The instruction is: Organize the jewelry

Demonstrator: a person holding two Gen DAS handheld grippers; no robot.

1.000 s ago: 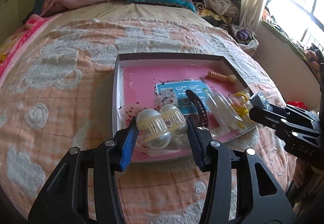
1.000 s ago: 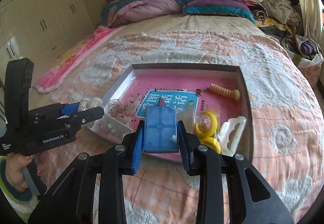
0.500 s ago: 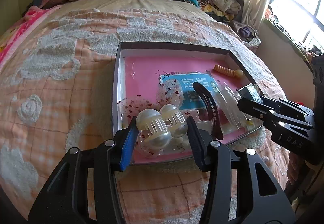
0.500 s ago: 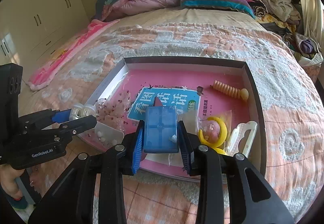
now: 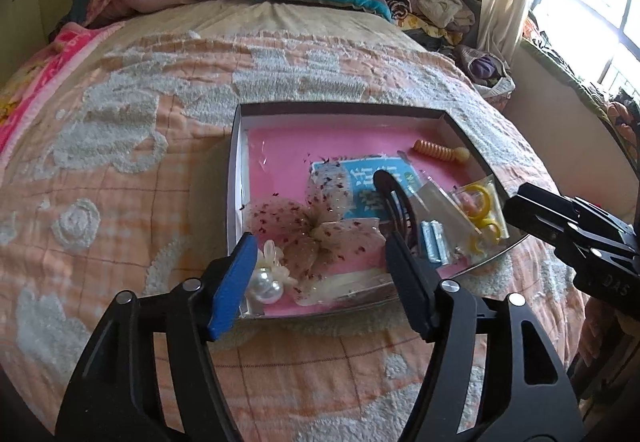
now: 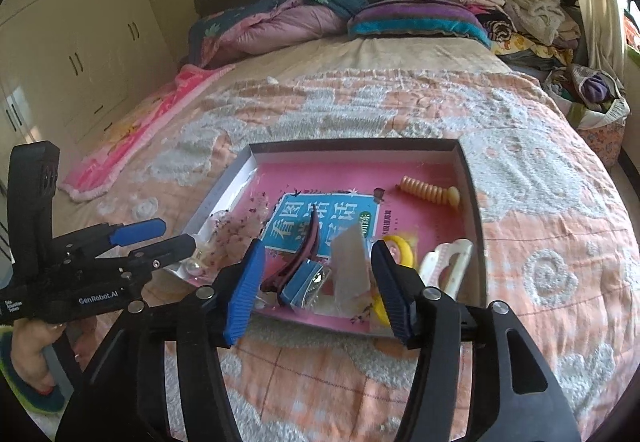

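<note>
A shallow box with a pink floor [image 5: 280,146] [image 6: 356,174] lies on the bed. My left gripper [image 5: 320,254] is open and empty above its near left corner, where the pearl hair claw [image 5: 266,280] lies beside a sheer speckled bow [image 5: 312,230]. My right gripper [image 6: 316,274] is open and empty above the near edge, over the blue case [image 6: 302,282] [image 5: 434,242]. A dark hair clip [image 5: 394,198] [image 6: 304,246], yellow rings [image 5: 480,202] [image 6: 400,248], an orange spiral clip [image 5: 438,152] [image 6: 426,192], a white clip [image 6: 446,266] and a blue booklet [image 6: 324,218] also lie inside.
The box rests on an orange and white quilt [image 5: 120,146]. Pillows and folded bedding [image 6: 304,22] sit at the head of the bed. A clothes pile [image 6: 520,14] lies at the far right. White wardrobes [image 6: 72,42] stand left. A window [image 5: 592,2] is at right.
Both grippers opened. The left one let the pearl hair claw fall into the near left corner of the box. The right one let the blue case fall at the near edge.
</note>
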